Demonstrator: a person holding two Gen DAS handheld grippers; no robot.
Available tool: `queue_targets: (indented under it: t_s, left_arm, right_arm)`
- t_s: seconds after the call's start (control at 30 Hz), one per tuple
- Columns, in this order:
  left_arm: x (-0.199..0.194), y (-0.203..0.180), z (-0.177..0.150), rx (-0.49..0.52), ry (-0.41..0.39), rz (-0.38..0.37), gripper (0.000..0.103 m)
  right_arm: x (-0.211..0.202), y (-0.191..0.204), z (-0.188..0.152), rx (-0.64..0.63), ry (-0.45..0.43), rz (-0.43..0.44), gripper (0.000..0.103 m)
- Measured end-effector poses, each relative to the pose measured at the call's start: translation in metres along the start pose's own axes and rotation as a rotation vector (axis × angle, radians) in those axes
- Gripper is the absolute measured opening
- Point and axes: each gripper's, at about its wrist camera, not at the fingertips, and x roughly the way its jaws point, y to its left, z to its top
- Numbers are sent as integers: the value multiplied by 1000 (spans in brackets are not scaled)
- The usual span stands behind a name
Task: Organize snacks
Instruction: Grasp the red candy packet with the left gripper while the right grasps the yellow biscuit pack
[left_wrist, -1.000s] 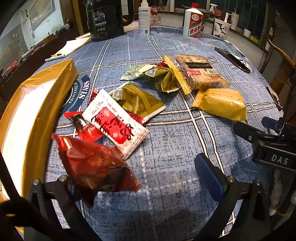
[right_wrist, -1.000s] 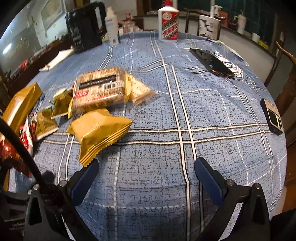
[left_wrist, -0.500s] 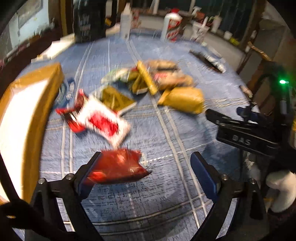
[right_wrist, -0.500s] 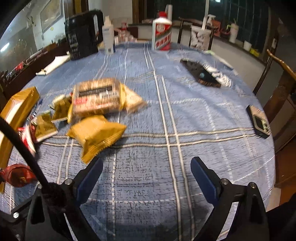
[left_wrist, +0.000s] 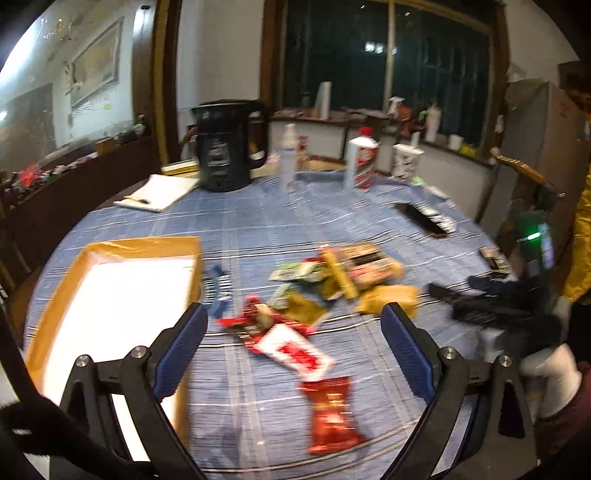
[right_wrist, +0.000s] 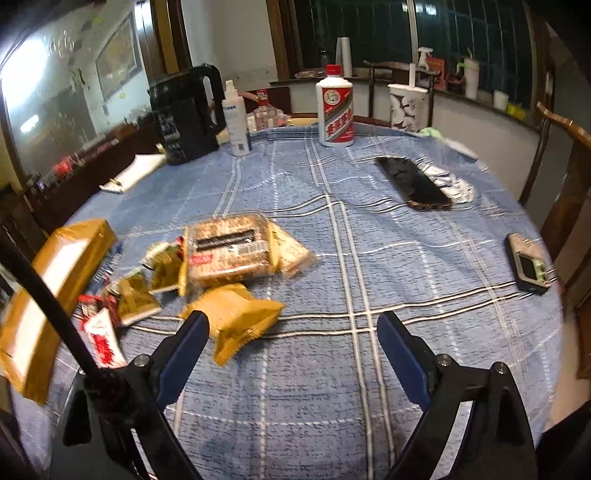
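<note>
Several snack packets lie in a loose heap on the blue checked cloth (left_wrist: 258, 221). Among them are a dark red packet (left_wrist: 332, 413), a red-and-white packet (left_wrist: 291, 347), a yellow packet (right_wrist: 236, 321) and a brown cake pack (right_wrist: 229, 251). A gold box with a white inside (left_wrist: 110, 314) stands open to their left. My left gripper (left_wrist: 293, 350) hangs open above the red packets, holding nothing. My right gripper (right_wrist: 293, 354) hovers over bare cloth just right of the yellow packet; its jaws are closing a little with nothing between them.
At the table's far side stand a black kettle (right_wrist: 184, 118), a spray bottle (right_wrist: 236, 122), a white-and-red bottle (right_wrist: 335, 110) and a notepad (left_wrist: 159, 192). A dark flat tray (right_wrist: 413, 182) and a phone (right_wrist: 528, 266) lie on the right. Wooden chairs ring the table.
My left gripper has lifted and tilted up, away from the dark red packet that was at its left finger; that packet now lies on the cloth. My right gripper rose slightly.
</note>
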Motion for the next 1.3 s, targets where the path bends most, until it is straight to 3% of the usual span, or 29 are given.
queue_targets:
  t_s: [0.1,0.17,0.3,0.57,0.87,0.97,1.0,1.03,1.1,1.2,1.3]
  left_arm:
    - [8,18,-1,2,22,-2,94]
    - [16,27,-2,-1,49,-40,83]
    - [33,31,-5,-27,114,-77,81]
    - [40,-6,-34,52,192,-144,81]
    - [50,-31,-64,97,253,-115,81]
    - [58,-36,-68,110,276,-88,78]
    - [60,-37,-69,115,282,-81,72]
    - [62,-38,-71,122,298,-72,49]
    - [62,-35,-73,111,297,-76,50]
    - [58,-31,-73,94,287,-84,47]
    - [51,-28,-72,77,275,-92,46]
  right_arm:
    - [6,0,4,17,11,65,91]
    - [11,4,6,2,18,85,90]
    - [27,17,7,-46,44,96,90]
    - [50,23,1,-57,88,117,90]
    - [56,25,-2,-51,98,117,90]
    - [59,32,0,-59,105,124,77]
    - [61,33,0,-59,111,122,75]
    - [60,34,0,-60,112,120,73]
    - [59,35,-2,-63,111,121,70]
    - [55,34,-4,-47,117,155,56]
    - [50,33,-9,-29,120,172,54]
